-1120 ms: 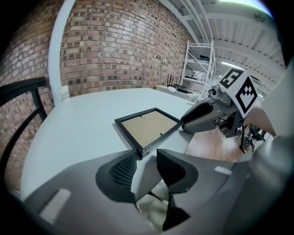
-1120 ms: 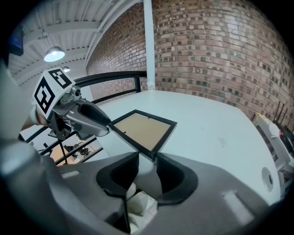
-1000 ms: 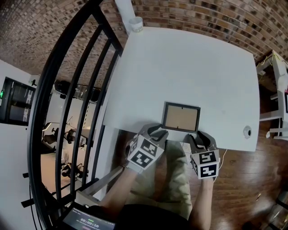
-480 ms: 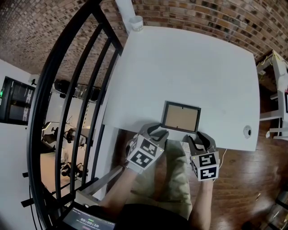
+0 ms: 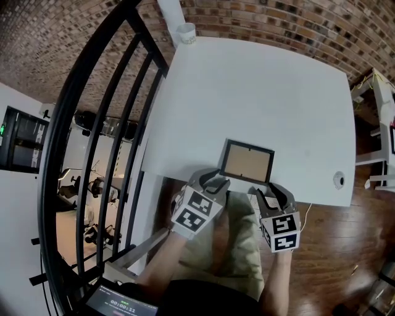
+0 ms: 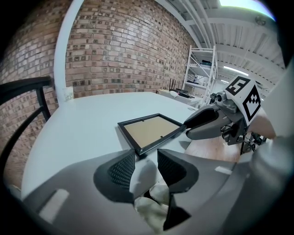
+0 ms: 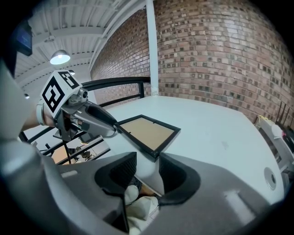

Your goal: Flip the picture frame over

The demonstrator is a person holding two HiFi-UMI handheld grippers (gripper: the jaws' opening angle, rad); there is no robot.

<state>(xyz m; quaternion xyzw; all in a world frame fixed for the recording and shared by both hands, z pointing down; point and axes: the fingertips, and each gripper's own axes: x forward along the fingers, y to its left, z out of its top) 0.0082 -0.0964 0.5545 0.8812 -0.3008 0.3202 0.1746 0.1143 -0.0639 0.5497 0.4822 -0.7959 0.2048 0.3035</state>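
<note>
**Picture frame (image 5: pixel 248 162) lay flat between two opened grippers**

The frame's black edge ran round a brown board that faced up. Small clips showed on the board, but they were too tiny to make out well. The frame lay near the front edge of the white table (image 5: pixel 259 86).

The left gripper (image 5: pixel 216 181) hid the table edge by the frame's left corner. The right gripper (image 5: pixel 271 190) hid the edge by the right corner. Both had just been opening their jaws. The jaws stood apart, holding nothing, with a frame corner just past each pair of tips.

A black railing (image 5: pixel 92 136) stood to the left, and a brick wall (image 5: pixel 278 15) stood behind. A small screen (image 5: pixel 120 302) was cut off at the bottom.

A paper cup (image 5: pixel 186 33) stood at the far corner. Its inside could not be seen.
</note>
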